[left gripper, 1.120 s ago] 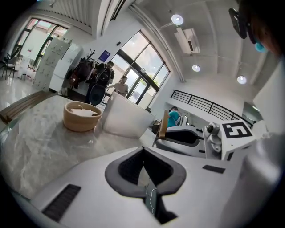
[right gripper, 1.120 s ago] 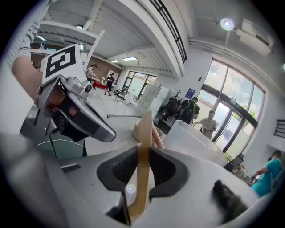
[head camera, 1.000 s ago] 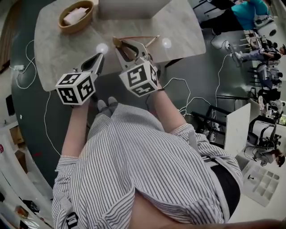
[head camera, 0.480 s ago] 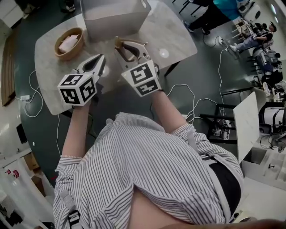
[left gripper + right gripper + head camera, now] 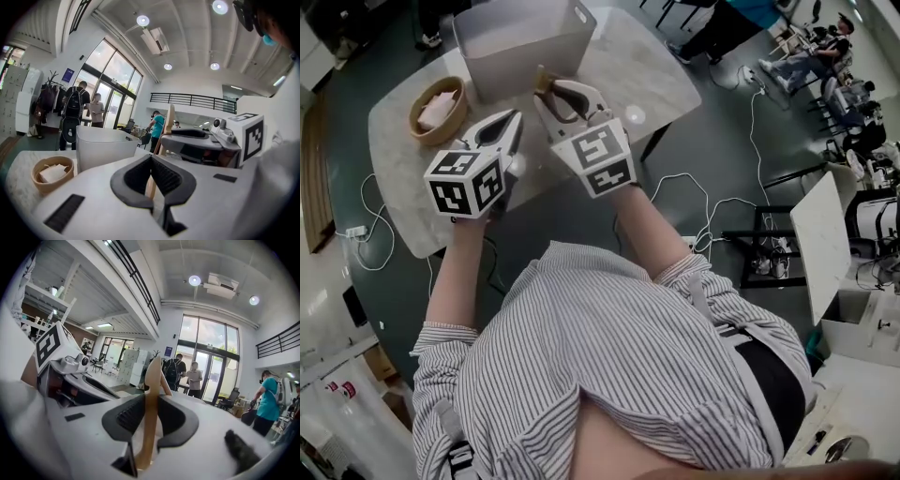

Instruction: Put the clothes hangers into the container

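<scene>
— Pale wood, looking smooth and unpainted: pinching a clothes hanger (image 5: pixel 151 376) in the right gripper (image 5: pixel 151 401), pressing the pads on its two flat faces.

— Showing how, exactly?

— Standing edge-on and nearly upright in the right gripper view, thin as a slat, widening toward the bottom and poking past the jaw tips. Branching into a second short limb near the top. Appearing in the head view as a light brown arc curving out of the jaws.

— And sitting where, relative to the container (image 5: pixel 520 42)?

— Hovering just in front of the near wall of that white, open-topped bin, on the person's side, above the table (image 5: pixel 656 70). Not lying inside it. Not touching the wall, as far as can be told.

— Doing anything with the left gripper (image 5: pixel 508 124)?

— Clamping nothing: pressing its jaws together at the tips. Pointing toward the container's near wall, just left of the right gripper.

— Seeing anything else near the container?

— Noticing a wooden bowl (image 5: pixel 438 101) with crumpled white paper, resting left of the container and apart from it.
</scene>
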A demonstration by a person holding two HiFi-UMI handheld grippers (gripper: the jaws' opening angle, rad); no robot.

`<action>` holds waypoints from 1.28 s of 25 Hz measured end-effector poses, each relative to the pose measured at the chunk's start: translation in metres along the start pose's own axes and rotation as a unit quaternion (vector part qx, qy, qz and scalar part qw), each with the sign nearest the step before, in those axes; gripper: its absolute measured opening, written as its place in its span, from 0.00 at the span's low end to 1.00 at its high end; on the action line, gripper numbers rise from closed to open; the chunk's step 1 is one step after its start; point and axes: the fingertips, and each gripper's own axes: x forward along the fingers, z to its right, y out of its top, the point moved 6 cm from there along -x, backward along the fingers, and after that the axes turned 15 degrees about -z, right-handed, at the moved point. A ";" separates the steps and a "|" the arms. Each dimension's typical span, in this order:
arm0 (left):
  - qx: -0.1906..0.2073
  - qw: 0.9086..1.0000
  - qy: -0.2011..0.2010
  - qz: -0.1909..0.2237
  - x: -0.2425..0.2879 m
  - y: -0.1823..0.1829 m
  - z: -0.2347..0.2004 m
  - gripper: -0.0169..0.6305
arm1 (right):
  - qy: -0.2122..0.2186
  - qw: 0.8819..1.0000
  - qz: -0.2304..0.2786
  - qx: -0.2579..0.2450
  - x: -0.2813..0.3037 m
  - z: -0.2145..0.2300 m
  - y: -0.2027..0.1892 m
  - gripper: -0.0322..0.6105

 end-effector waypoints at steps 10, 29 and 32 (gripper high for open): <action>-0.010 1.000 -0.007 0.018 -0.014 -0.003 -0.010 0.04 | -0.017 0.998 0.028 0.045 -0.006 -0.007 0.011 0.19; 0.032 0.998 -0.012 0.045 0.031 0.076 -0.034 0.04 | -0.062 0.991 0.091 0.071 0.020 0.078 0.060 0.19; 0.044 0.998 -0.011 0.052 0.040 0.097 -0.043 0.04 | -0.074 0.990 0.101 0.068 0.027 0.100 0.074 0.19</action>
